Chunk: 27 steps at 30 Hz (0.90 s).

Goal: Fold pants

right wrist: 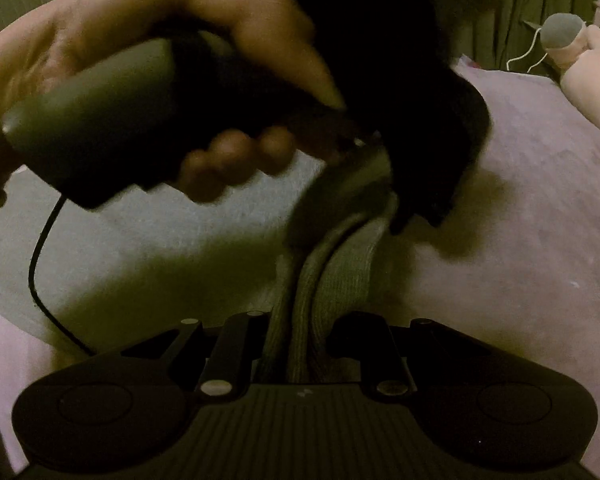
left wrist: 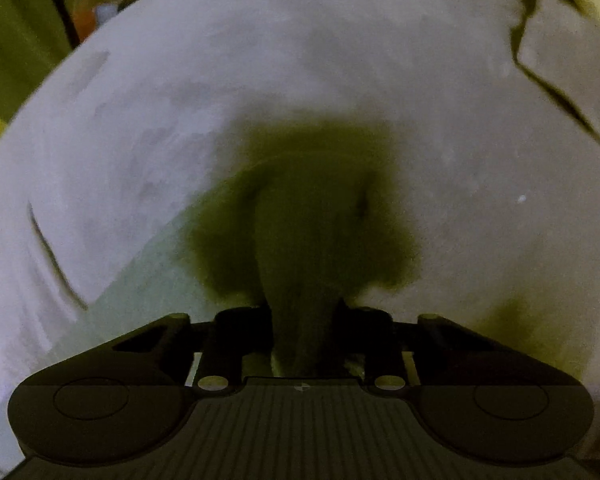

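My right gripper [right wrist: 300, 344] was clamped tight on a bunched ribbed fold of the grey pants [right wrist: 332, 276], lifted above the pale bedcover [right wrist: 540, 200]. My left gripper [left wrist: 304, 320] pinched the same cloth. My left hand [right wrist: 148, 40] gripped its handle.

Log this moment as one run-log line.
step: fold pants | left tool: shut on pants | right tool: shut on pants | surface: bed

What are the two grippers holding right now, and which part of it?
Both hold the grey pants. The right gripper pinches a bunched ribbed fold of the pants. The left gripper is closed on a gathered ridge; which part cannot be told.
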### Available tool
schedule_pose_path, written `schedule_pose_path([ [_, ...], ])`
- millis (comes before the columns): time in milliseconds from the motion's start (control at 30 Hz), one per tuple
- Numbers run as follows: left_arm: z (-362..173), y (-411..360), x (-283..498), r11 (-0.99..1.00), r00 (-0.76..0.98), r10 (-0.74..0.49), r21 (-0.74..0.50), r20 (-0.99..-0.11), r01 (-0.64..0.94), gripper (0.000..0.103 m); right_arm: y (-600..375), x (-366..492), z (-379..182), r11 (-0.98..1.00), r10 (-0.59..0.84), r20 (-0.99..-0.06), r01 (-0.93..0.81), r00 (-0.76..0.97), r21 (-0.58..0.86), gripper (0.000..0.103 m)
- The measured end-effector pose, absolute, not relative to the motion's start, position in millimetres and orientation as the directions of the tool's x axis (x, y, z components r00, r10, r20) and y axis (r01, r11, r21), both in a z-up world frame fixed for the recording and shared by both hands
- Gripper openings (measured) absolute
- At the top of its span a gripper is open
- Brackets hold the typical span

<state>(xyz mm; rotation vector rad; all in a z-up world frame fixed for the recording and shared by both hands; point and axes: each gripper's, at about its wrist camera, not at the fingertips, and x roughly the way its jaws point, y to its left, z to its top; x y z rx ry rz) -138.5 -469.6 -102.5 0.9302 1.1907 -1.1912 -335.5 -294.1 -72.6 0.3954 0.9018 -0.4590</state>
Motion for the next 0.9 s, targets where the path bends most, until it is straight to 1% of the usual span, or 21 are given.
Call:
schedule_pose_path([
  [100, -90, -451, -119, 0.199, -0.109, -0.227, -0.155, -0.968, 0.968, 0.025, -287, -336, -66, 0.841, -0.234, -0.805, 0.529, 0.545, 0.114, 0.016],
  [200, -67, -426, -109, 0.188, -0.154, -0.300, -0.216, -0.942, 0.958, 0.025, -275, -336, -52, 0.859, -0.252, -0.788, 0.504, 0.562, 0.085, 0.016],
  [333, -44, -392, -70, 0.204, -0.212, -0.377, -0.304, -0.902, 0.931, 0.025, -255, -326, -29, 0.893, -0.243, -0.769, 0.446, 0.592, 0.061, 0.016],
  [433, -31, -361, -41, 0.232, -0.229, -0.423, -0.349, -0.877, 0.908, 0.025, -237, -315, -11, 0.924, -0.215, -0.758, 0.380, 0.615, 0.046, 0.016],
  [500, -27, -335, -23, 0.264, -0.211, -0.448, -0.354, -0.869, 0.897, 0.025, -225, -303, -4, 0.944, -0.188, -0.761, 0.329, 0.621, 0.035, 0.016],
  [667, -38, -278, 26, 0.337, -0.201, -0.491, -0.398, -0.847, 0.853, 0.025, -187, -263, 0, 0.982, -0.113, -0.772, 0.187, 0.625, 0.008, 0.016],
  [800, -58, -233, 66, 0.408, -0.200, -0.501, -0.434, -0.842, 0.804, 0.025, -160, -230, -14, 0.995, -0.048, -0.795, 0.099, 0.604, 0.015, 0.016],
  [900, -79, -214, 86, 0.444, -0.218, -0.504, -0.468, -0.835, 0.764, 0.025, -138, -210, -30, 0.999, -0.019, -0.811, 0.052, 0.585, 0.014, 0.016],
])
